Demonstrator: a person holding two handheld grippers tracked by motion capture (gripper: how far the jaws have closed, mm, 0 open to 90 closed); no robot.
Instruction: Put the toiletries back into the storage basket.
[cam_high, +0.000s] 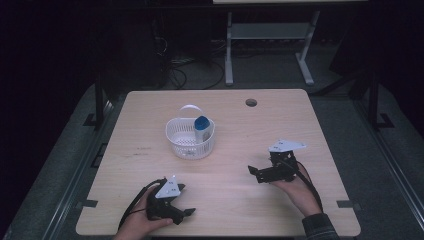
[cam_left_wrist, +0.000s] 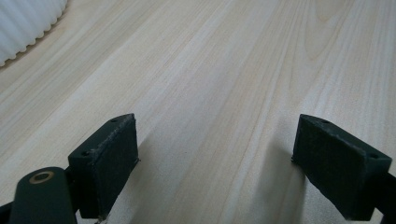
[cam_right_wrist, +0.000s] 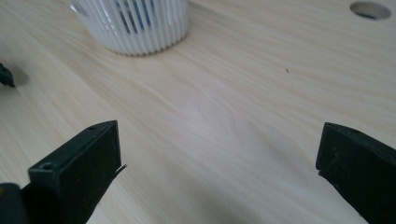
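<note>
Table (cam_high: 280, 120): light wood top with a round cable hole (cam_high: 251, 102) near its far edge; both your grippers rest low over its near half.

Basket (cam_high: 190, 138): white, slatted plastic, with a thin arched handle; it stands left of the table's middle, well beyond both your hands. Its ribbed wall (cam_left_wrist: 25, 21) sits at the top left corner of the left gripper view, and its slats (cam_right_wrist: 135, 23) at the top of the right gripper view.

Right gripper (cam_high: 257, 171): in your right hand, near the right edge, pointing left toward the table's middle. Its jaws stand wide apart with only bare wood between them.

Left gripper (cam_high: 186, 211): in your left hand, near the front edge, pointing right. Its jaws are likewise spread, gripping nothing.

Bottle (cam_high: 202, 128): small and pale with a blue cap, standing upright inside the basket against its right wall.
</note>
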